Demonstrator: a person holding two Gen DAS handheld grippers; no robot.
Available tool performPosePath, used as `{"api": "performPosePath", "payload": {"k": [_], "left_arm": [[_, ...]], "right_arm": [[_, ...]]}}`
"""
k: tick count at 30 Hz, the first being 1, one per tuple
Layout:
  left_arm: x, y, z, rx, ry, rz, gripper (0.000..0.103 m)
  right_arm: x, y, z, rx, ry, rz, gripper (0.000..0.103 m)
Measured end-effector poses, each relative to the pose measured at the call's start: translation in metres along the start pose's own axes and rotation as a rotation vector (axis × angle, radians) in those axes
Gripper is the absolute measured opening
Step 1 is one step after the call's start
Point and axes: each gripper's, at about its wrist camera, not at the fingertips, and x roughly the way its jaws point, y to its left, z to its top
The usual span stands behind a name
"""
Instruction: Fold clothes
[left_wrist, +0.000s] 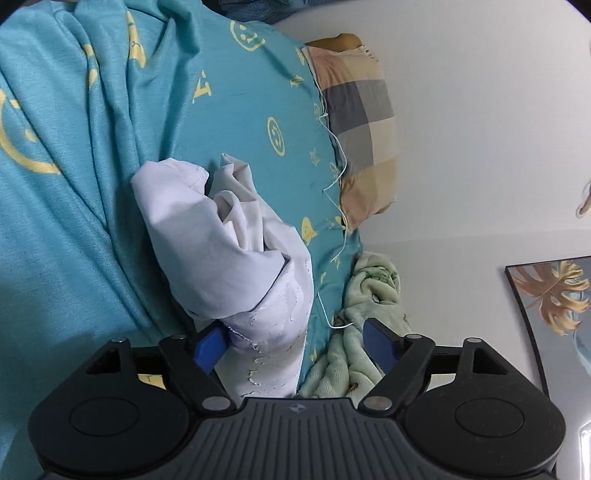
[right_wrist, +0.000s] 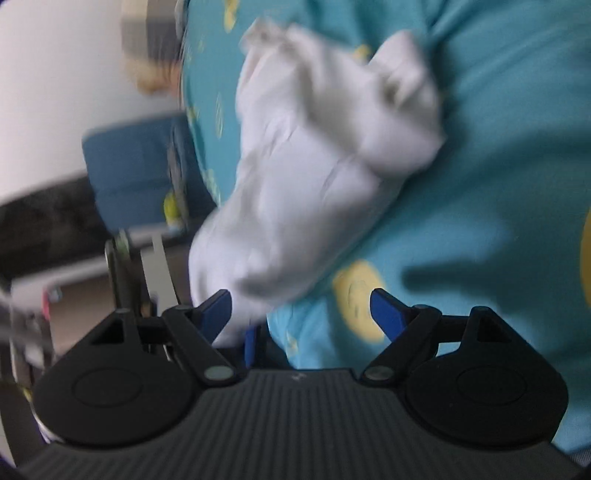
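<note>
A crumpled white garment (left_wrist: 229, 236) lies bunched on a teal bedsheet (left_wrist: 66, 206) printed with yellow smiley faces. My left gripper (left_wrist: 295, 347) is open, its blue pads wide apart; the garment's frayed end reaches down between them, beside the left pad (left_wrist: 208, 345). In the blurred right wrist view the same white garment (right_wrist: 314, 155) stretches across the teal sheet (right_wrist: 498, 166). My right gripper (right_wrist: 303, 314) is open, and the garment's near end hangs by its left pad (right_wrist: 218, 314).
A checked pillow (left_wrist: 362, 122) lies at the bed's edge against a white wall (left_wrist: 480, 110). A pale green fleece blanket (left_wrist: 354, 332) is bunched below it. A framed leaf picture (left_wrist: 550, 295) sits at right. A blue chair (right_wrist: 129, 173) and floor clutter show at left.
</note>
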Motion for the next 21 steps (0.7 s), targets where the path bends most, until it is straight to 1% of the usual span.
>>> {"api": "performPosePath", "payload": {"k": [1, 2, 3, 4, 5, 6, 9, 10, 11, 12, 13, 14, 17, 21], "left_arm": [[0.002, 0.003, -0.001, -0.012, 0.003, 0.01, 0.082], [0.003, 0.006, -0.002, -0.024, 0.006, 0.02, 0.084], [0.005, 0.009, -0.004, -0.036, 0.01, 0.03, 0.084], [0.008, 0.012, -0.005, -0.05, 0.019, 0.046, 0.084], [0.011, 0.015, -0.007, -0.065, 0.028, 0.061, 0.084], [0.014, 0.017, -0.008, -0.072, 0.036, 0.079, 0.084], [0.02, 0.024, -0.011, -0.118, 0.04, 0.094, 0.081], [0.02, 0.025, -0.011, -0.136, 0.034, 0.089, 0.077], [0.02, 0.026, -0.01, -0.148, 0.03, 0.088, 0.067], [0.02, 0.026, -0.01, -0.154, 0.025, 0.091, 0.06], [0.018, 0.026, -0.008, -0.156, 0.018, 0.092, 0.047], [0.016, 0.023, -0.009, -0.156, 0.015, 0.081, 0.042], [0.009, 0.015, -0.01, -0.155, 0.007, 0.047, 0.035], [-0.009, -0.01, -0.017, -0.11, 0.025, 0.007, 0.034]], "right_arm": [[-0.002, -0.001, 0.005, 0.005, -0.039, 0.019, 0.084], [-0.005, -0.001, 0.01, 0.004, -0.075, 0.031, 0.081], [-0.007, 0.001, 0.013, -0.011, -0.106, 0.027, 0.072], [-0.008, 0.003, 0.016, -0.026, -0.13, 0.021, 0.067], [-0.007, 0.006, 0.016, -0.043, -0.14, 0.006, 0.052], [-0.006, 0.008, 0.015, -0.068, -0.147, -0.015, 0.033], [-0.005, 0.015, 0.01, -0.131, -0.167, -0.05, 0.027], [-0.006, 0.018, 0.008, -0.151, -0.174, -0.051, 0.026], [-0.007, 0.022, 0.007, -0.172, -0.181, -0.054, 0.025], [-0.008, 0.025, 0.005, -0.192, -0.187, -0.055, 0.024], [-0.01, 0.029, 0.003, -0.212, -0.195, -0.056, 0.023], [-0.012, 0.033, 0.001, -0.232, -0.201, -0.056, 0.023], [-0.024, 0.048, -0.005, -0.276, -0.215, -0.045, 0.022], [-0.051, 0.06, -0.018, -0.311, -0.249, 0.005, 0.022]]}}
